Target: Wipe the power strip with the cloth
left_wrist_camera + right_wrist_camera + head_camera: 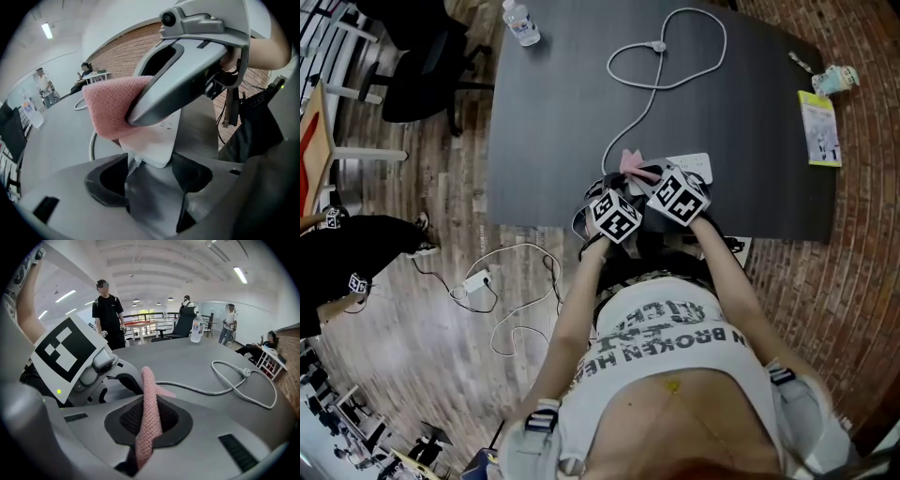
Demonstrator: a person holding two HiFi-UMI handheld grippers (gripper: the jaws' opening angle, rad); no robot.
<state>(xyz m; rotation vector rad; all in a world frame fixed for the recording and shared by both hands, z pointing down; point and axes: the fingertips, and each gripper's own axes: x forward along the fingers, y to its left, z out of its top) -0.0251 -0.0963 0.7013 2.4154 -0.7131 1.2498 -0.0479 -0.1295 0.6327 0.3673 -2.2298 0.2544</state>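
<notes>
I had the pwr strip (161,145) at the near edge of the table (562,112), cord end between the wide-apart jaws of my L gripper (149,174), not pinched. R gripper (149,420) was clamped on the pink cloth (147,385), draped on the strip. 1 bottle (521,22) stood far-left, contents unclear.

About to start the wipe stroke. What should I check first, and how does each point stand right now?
1. Cloth gripped by right hand-held gripper: ok, shut on it.
2. Cloth over the strip: ok.
3. Cloth pressing on strip: cannot tell.
4. Strip held by left hand-held gripper: not ok, jaws open around its end.
5. Cable slack on table: ok.
6. Bottle out of the way: ok, far corner.
</notes>
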